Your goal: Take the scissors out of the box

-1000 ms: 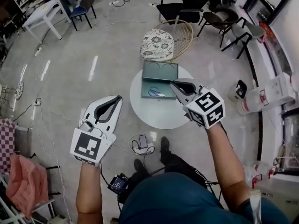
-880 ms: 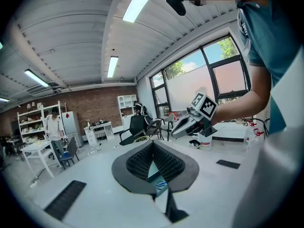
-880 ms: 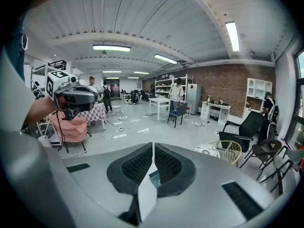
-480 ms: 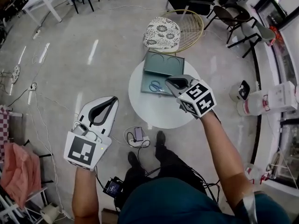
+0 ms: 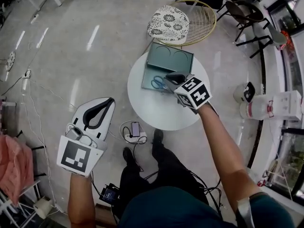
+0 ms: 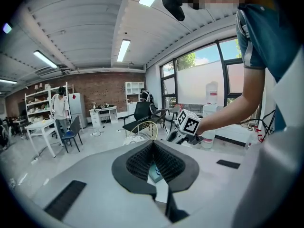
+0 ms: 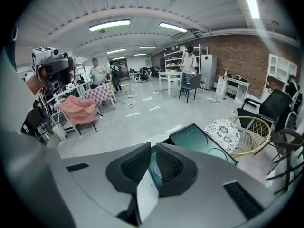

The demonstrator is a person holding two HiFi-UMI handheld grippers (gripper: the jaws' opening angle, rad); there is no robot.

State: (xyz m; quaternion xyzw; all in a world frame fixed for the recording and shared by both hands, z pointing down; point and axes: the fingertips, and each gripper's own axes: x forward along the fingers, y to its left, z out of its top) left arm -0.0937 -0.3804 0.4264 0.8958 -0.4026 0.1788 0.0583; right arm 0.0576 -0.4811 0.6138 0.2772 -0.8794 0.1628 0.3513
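An open teal box (image 5: 167, 61) lies on the round white table (image 5: 156, 110), its lid folded back toward the far side. The scissors (image 5: 158, 83), with blue handles, lie in the near half of the box. My right gripper (image 5: 168, 78) reaches over the table and hovers just right of the scissors. Its jaws stand a narrow slit apart with nothing in them. In the right gripper view (image 7: 153, 147) the teal lid (image 7: 199, 144) lies right beyond the tips. My left gripper (image 5: 109, 100) hangs over the floor left of the table, shut and empty (image 6: 153, 142).
A wicker chair with a patterned cushion (image 5: 167, 23) stands right behind the table. A power strip and phone (image 5: 135, 129) lie on the floor by the table's near edge. White boxes (image 5: 280, 103) and black chairs stand at the right. People stand far back (image 7: 189, 63).
My right gripper has moved forward from the table's right side to just beside the scissors in the box. The left gripper has sunk lower and further left.
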